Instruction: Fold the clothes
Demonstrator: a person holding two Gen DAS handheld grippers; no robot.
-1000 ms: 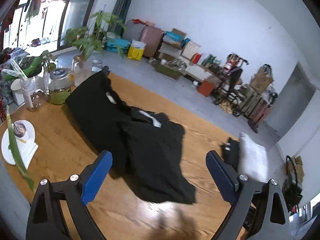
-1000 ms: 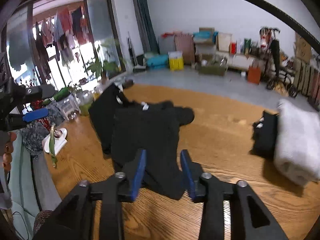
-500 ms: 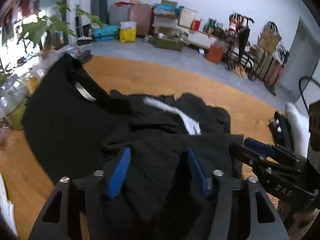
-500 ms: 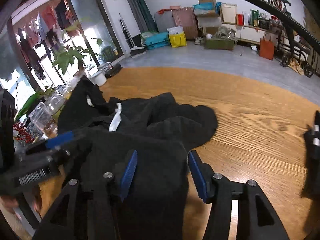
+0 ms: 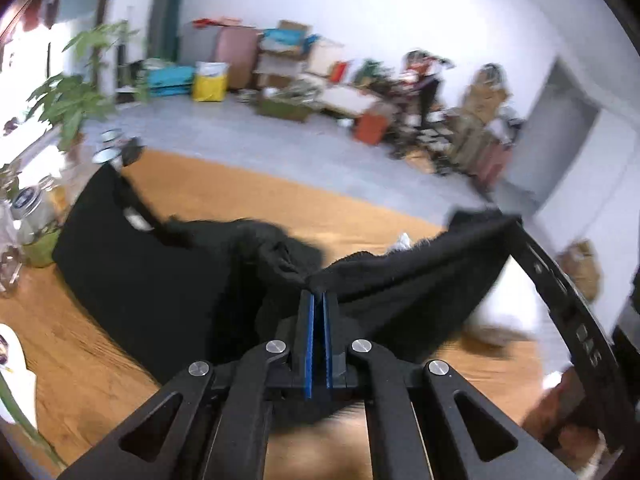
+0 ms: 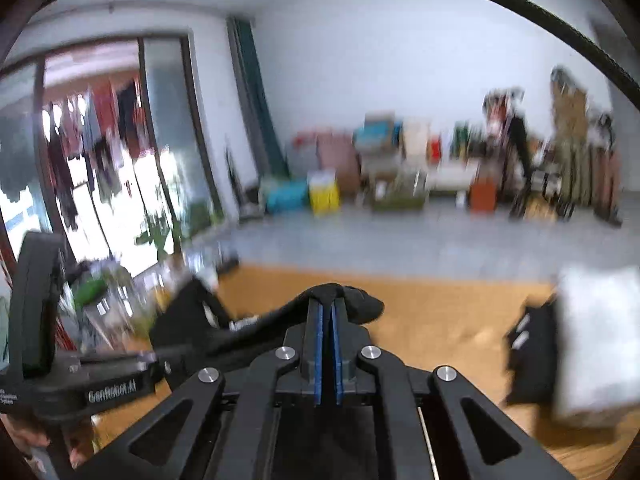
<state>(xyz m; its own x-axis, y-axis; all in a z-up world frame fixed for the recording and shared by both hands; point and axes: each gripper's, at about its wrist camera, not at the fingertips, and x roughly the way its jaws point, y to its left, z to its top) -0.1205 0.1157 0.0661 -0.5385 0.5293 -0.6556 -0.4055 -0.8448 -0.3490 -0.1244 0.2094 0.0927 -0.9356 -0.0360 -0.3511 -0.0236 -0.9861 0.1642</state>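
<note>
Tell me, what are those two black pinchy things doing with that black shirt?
A person is folding clothes with a pincher in each hand. The left gripper and the right gripper are both clamped on the edge of a black garment, holding it up above the wooden table. The rest of the black cloth lies on the table. A folded white and black pile sits off to the right.

White walls [image 5: 400, 8] rose behind clutter [image 5: 304, 80] on grey floor [image 5: 248, 140]; bright windows [image 6: 92, 152] glared at left, wooden table [image 6: 440, 308] below.
</note>
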